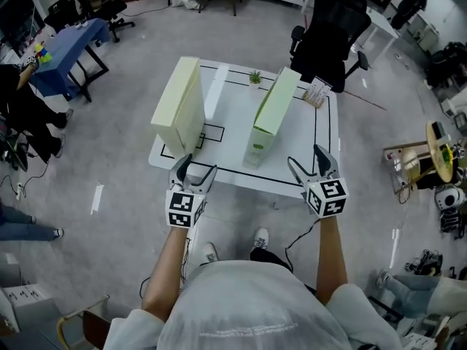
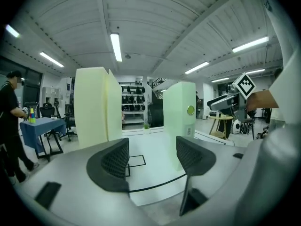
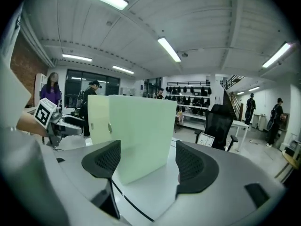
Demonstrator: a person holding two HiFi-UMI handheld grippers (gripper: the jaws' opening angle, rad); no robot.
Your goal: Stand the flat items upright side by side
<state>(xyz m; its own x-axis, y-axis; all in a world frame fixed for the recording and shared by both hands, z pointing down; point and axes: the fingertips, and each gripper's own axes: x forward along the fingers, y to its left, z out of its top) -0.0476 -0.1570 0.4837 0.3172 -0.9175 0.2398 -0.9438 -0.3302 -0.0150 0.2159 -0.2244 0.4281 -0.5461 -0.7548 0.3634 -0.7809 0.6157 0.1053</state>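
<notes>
Fingers (image 2: 112,160) of the left gripper (image 1: 194,167) stood apart, nothing between them but a view of the table (image 1: 230,126) beyond. Right gripper (image 1: 306,161): same, jaws spread and empty. The pale green box (image 1: 272,117) showed through the gap but well clear of the pads.

Both grippers hung at the near edge of the table, one towards each near corner, touching neither item. I judged this a stand-off pose, hands kept low and back so that no jaw could brush a tall, thin box and tip it.

Task items: the cream box (image 1: 179,102) stood upright on its narrow edge on the left part of the table, close to the left border. The pale green box stood upright right of centre, its near end at the black line marked on the tabletop. Broad faces turned towards each other, a wide strip of bare table between, not touching. Both looked plumb as far as the wide lens allowed.

Judgement: the standing-up itself looked done, with both items on edge and side by side. If a tighter pairing is wanted, one box would need sliding inward, gripped low to avoid toppling.

A small plant (image 1: 255,76) and a printed card (image 1: 317,92) sat at the far edge, clear of both boxes.
</notes>
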